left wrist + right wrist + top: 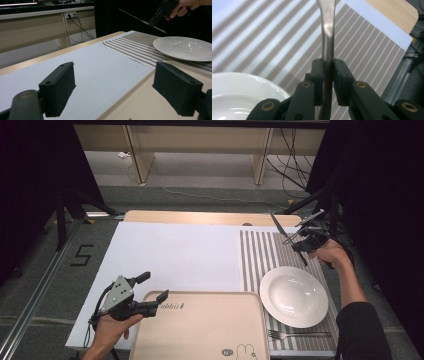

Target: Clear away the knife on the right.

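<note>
We see the right hand-held gripper [303, 236] raised above the far right corner of the striped placemat [260, 251], its jaws pressed together on the handle of a slender metal utensil [287, 238], probably a knife, though the blade end is too thin to tell for sure. In the right gripper view the steel shaft [327, 32] runs straight up from between the two pads. The utensil hangs clear of the mat, tilted, beyond the white plate [294, 296], which rests on the placemat. A fork [295, 335] lies on the mat just in front of the plate. We find the left hand-held gripper [150, 292] at the near left corner of the beige tray [200, 330], jaws spread wide with nothing between them. Tray and placemat sit on a white sheet [170, 255] covering the desk [210, 217].
</note>
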Tool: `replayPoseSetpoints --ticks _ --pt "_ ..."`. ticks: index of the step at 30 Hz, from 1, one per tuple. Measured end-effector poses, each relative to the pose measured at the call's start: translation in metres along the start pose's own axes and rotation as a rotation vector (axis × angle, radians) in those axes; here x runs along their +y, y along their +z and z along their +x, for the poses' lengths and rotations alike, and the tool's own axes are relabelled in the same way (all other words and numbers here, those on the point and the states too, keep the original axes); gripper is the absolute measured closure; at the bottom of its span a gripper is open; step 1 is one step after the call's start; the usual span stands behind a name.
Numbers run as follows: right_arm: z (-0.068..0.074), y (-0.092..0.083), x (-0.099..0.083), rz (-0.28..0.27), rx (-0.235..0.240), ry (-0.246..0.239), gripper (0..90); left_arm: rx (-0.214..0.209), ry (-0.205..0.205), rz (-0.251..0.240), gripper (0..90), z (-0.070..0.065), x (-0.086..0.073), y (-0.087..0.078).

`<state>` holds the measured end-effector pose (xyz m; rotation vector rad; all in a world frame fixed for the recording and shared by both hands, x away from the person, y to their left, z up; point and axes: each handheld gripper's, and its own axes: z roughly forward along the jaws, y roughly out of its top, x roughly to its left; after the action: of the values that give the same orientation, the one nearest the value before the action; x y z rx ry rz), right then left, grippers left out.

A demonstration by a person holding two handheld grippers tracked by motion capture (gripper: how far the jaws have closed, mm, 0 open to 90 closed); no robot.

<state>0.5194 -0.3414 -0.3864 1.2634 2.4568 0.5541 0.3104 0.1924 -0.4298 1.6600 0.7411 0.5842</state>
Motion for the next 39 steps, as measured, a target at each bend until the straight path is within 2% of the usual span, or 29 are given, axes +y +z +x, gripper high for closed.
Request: replayPoseSetpoints --ticks 1,2,7,8,9,11,14,16,18,19,22,23,28,32,35,39 --pt "0.000 0.000 0.000 0.000 0.000 0.000 80.0 -0.001 -0.001 -0.001 17.0 0.000 0.000 0.000" --pt "0.001 -0.003 -0.003 -0.037 0.014 -0.001 80.1 0.000 -0.001 0.000 17.1 0.000 0.000 0.000" --pt "0.004 -0.011 -0.008 -0.068 0.037 0.018 80.1 0.001 -0.001 -0.001 17.0 -0.001 0.000 0.000" --pt "0.007 -0.014 -0.010 -0.077 0.056 0.060 80.0 -0.001 -0.002 -0.001 17.1 0.000 0.000 0.000" --pt "0.010 -0.015 -0.011 -0.081 0.061 0.078 80.1 -0.001 -0.002 -0.001 17.0 0.000 0.000 0.000" --pt "0.011 -0.017 -0.012 -0.083 0.066 0.083 80.0 -0.001 -0.004 -0.002 17.0 -0.001 0.000 0.001" --pt "0.021 -0.021 -0.016 -0.135 0.107 0.144 80.1 -0.004 -0.005 -0.007 17.1 0.000 0.000 0.001" --pt "0.022 -0.022 -0.017 -0.141 0.119 0.133 80.1 -0.006 -0.006 -0.010 17.1 0.000 0.000 0.001" --pt "0.028 -0.025 -0.018 -0.148 0.125 0.136 80.1 -0.006 -0.006 -0.012 17.1 0.000 0.000 0.001" --pt "0.032 -0.028 -0.019 -0.157 0.144 0.131 80.1 -0.006 -0.006 -0.012 17.1 0.000 0.000 0.001" --pt "0.037 -0.030 -0.020 -0.166 0.163 0.143 80.0 0.000 -0.001 -0.001 17.1 0.000 0.000 0.000" --pt "0.041 -0.030 -0.021 -0.178 0.174 0.163 80.1 -0.001 -0.003 -0.003 17.1 0.000 0.000 0.000" --pt "0.054 -0.029 -0.026 -0.206 0.233 0.156 80.2 -0.006 -0.008 -0.012 17.0 0.000 0.000 0.001" --pt "0.060 -0.029 -0.029 -0.224 0.251 0.159 80.1 -0.001 -0.005 -0.005 17.1 0.000 0.000 0.000" --pt "0.067 -0.032 -0.033 -0.251 0.280 0.197 80.1 -0.005 -0.006 -0.011 17.0 0.000 0.000 0.001" --pt "0.076 -0.040 -0.034 -0.268 0.280 0.143 80.1 0.000 -0.003 -0.004 17.1 0.000 0.001 0.000"
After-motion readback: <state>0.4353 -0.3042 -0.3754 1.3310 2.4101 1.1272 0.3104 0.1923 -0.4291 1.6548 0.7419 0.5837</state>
